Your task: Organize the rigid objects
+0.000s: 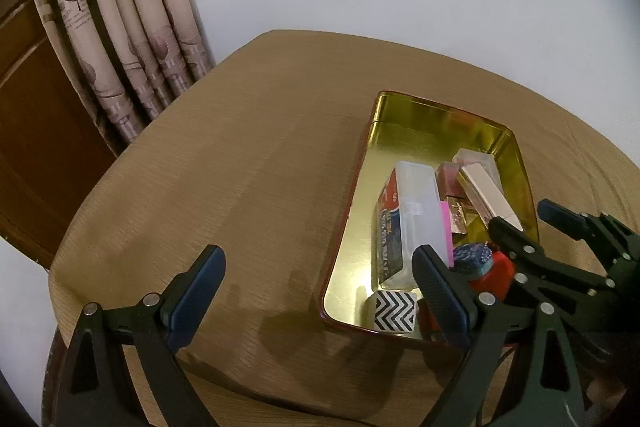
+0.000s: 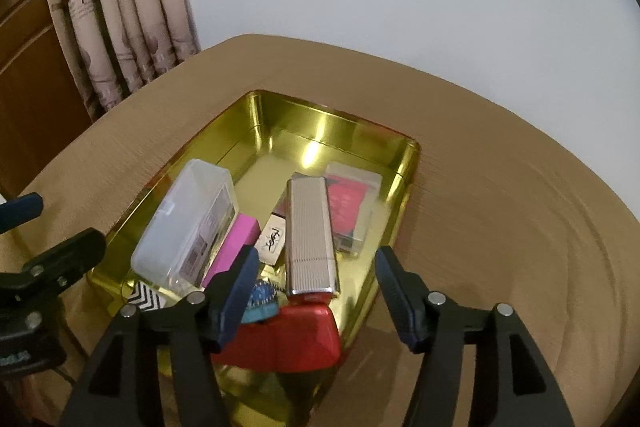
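Observation:
A gold tin (image 1: 424,121) (image 2: 320,125) sits on the tan table. It holds a clear plastic box (image 1: 420,211) (image 2: 188,223), a pink box (image 2: 236,247), a ribbed silver tube (image 2: 310,231) (image 1: 486,193), a red piece (image 2: 296,335) (image 1: 494,277), a blue round item (image 2: 262,301) (image 1: 474,255), a zigzag-patterned box (image 1: 394,311) and a clear case with a red insert (image 2: 352,211). My right gripper (image 2: 316,259) (image 1: 526,217) stands open over the tin's near end; the silver tube lies below, untouched by the pads. My left gripper (image 1: 318,263) (image 2: 42,227) hangs open over the tin's left rim, holding nothing.
The round table (image 1: 240,155) (image 2: 500,227) has bare cloth to the left and to the right of the tin. A patterned curtain (image 1: 132,27) and a brown wooden panel (image 1: 36,131) stand beyond the table's far left edge. A white wall is behind.

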`<state>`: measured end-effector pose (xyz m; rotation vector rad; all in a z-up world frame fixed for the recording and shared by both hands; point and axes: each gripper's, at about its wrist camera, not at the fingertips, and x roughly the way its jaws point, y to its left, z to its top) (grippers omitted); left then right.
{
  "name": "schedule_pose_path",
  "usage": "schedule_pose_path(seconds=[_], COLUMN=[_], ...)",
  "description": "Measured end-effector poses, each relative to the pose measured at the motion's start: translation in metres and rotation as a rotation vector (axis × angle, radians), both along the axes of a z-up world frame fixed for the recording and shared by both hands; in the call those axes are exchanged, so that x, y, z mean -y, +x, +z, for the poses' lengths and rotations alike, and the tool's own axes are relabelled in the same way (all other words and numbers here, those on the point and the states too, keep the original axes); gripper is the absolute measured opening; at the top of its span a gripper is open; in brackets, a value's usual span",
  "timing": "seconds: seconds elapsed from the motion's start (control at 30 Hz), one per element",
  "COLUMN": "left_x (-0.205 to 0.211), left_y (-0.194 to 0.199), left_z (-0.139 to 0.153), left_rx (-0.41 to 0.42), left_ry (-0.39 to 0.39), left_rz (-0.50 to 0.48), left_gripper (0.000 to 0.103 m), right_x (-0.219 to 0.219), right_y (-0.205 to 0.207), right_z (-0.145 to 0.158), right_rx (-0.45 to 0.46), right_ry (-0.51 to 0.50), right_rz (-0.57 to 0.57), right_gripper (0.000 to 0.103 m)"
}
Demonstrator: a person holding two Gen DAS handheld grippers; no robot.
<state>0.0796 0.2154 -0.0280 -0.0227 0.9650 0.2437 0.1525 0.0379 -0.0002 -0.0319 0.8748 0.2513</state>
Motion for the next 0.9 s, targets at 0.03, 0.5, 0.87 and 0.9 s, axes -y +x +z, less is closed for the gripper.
schedule_pose_path(seconds=[0.03, 0.5, 0.87, 0.9], left_x=[0.001, 0.02, 0.021, 0.02], left_y=[0.0, -0.003, -0.006, -0.006], left_z=[0.0, 0.002, 0.003, 0.003], left_rx=[0.0, 0.014, 0.017, 0.018], left_ry=[0.002, -0.001, 0.0, 0.003], left_rz=[-0.003, -0.049, -0.047, -0.047], left_gripper=[0.093, 0.094, 0.095, 0.095], right_x=[0.002, 0.023, 0.02, 0.019], right_y=[-0.002, -0.037, -0.049, -0.05], right_z=[0.002, 0.021, 0.025, 0.024], right_rx=[0.002, 0.0, 0.005, 0.003], right_ry=[0.003, 0.011, 0.004, 0.001], right_rz=[-0.002, -0.089, -0.089, -0.09], right_gripper=[0.063, 0.065, 0.066, 0.066])
